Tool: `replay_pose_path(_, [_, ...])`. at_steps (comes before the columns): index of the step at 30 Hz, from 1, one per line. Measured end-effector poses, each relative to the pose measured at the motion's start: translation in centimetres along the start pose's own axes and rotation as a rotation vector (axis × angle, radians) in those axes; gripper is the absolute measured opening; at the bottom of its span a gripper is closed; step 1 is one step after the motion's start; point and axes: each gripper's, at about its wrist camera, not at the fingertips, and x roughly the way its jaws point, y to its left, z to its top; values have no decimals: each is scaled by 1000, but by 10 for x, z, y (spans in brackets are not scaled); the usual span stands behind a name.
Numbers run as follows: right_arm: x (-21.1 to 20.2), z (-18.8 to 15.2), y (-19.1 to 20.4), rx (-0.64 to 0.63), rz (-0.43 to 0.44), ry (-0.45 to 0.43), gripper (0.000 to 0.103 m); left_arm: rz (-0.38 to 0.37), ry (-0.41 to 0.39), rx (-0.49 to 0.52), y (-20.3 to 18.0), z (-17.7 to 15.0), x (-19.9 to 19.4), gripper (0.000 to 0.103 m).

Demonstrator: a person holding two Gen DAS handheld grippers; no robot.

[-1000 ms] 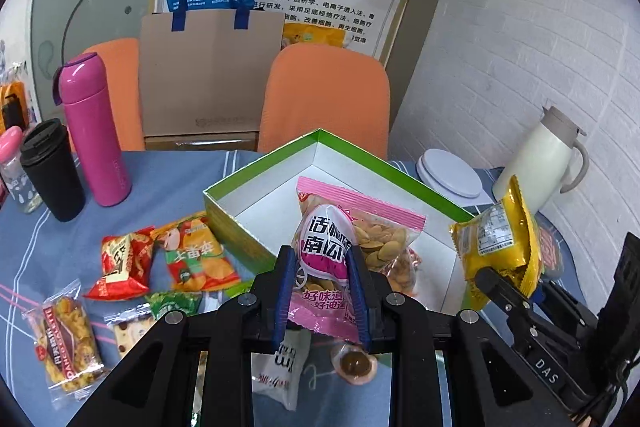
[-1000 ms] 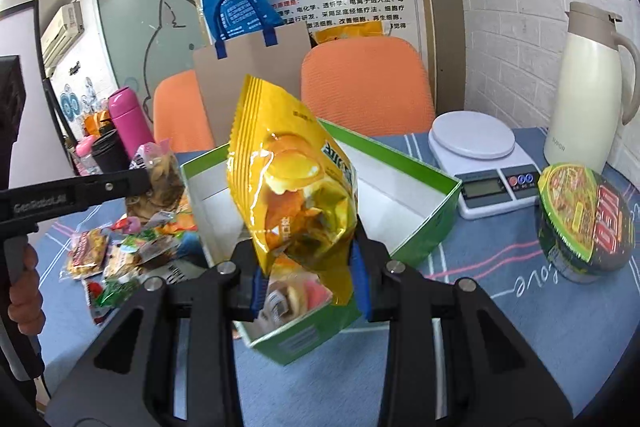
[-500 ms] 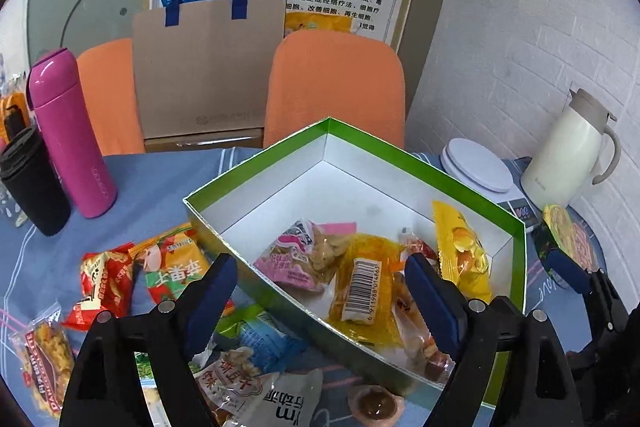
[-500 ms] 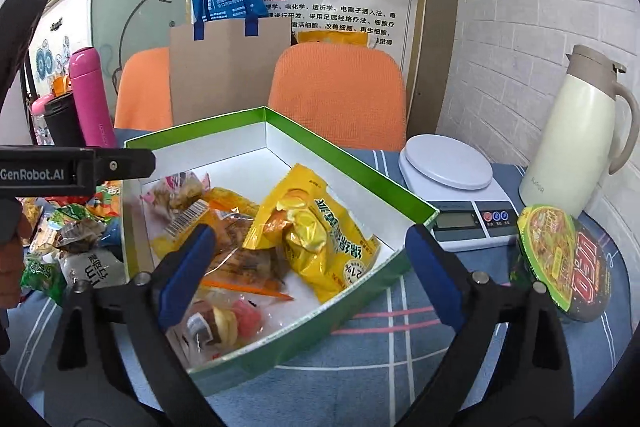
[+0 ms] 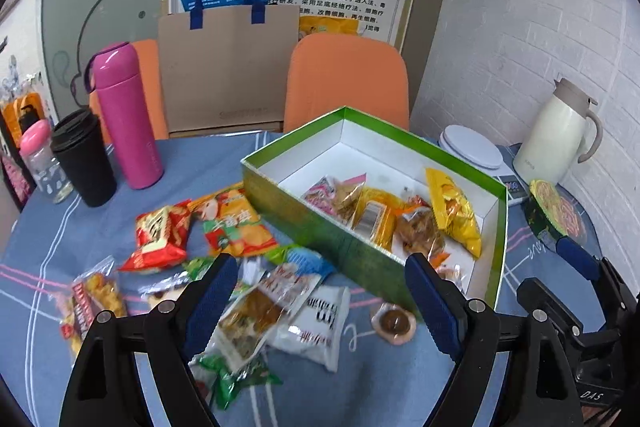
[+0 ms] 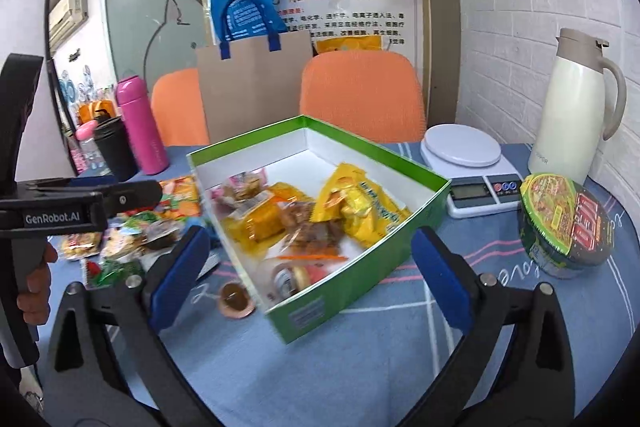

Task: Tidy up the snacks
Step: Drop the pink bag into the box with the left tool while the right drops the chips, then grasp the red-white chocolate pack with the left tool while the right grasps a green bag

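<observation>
The green box [image 6: 360,243] sits on the blue tablecloth [image 6: 360,359], holding a yellow chip bag [image 6: 356,205] and other packets. The right gripper [image 6: 310,277] hangs spread wide over the box's near corner, empty. Right of the box stand a scale [image 6: 466,157] and noodle bowl [image 6: 566,223]; left lie loose snacks [image 6: 132,231].
</observation>
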Motion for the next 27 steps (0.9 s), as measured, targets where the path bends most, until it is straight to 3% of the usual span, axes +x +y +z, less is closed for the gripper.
replay_pose_path(5, [-6, -22, 26, -10, 97, 55, 101, -32, -10, -87, 31, -43, -29, 88])
replay_pose_path(10, [-2, -43, 50, -32, 174, 127, 101, 21, -2, -154, 62, -85, -43, 88])
replay_pose_path(14, [3, -52, 62, -37, 205, 163, 101, 17, 19, -193, 79, -110, -45, 88])
replay_pose_path(18, [4, -58, 70, -38, 203, 188, 101, -8, 19, -184, 82, -110, -40, 87])
replay_pose_path(23, [2, -63, 67, -21, 176, 208, 101, -7, 0, -91, 72, -97, -37, 83])
replay_pose_path(27, [6, -62, 68, 8, 204, 225, 101, -5, -14, -124, 90, -98, -42, 72])
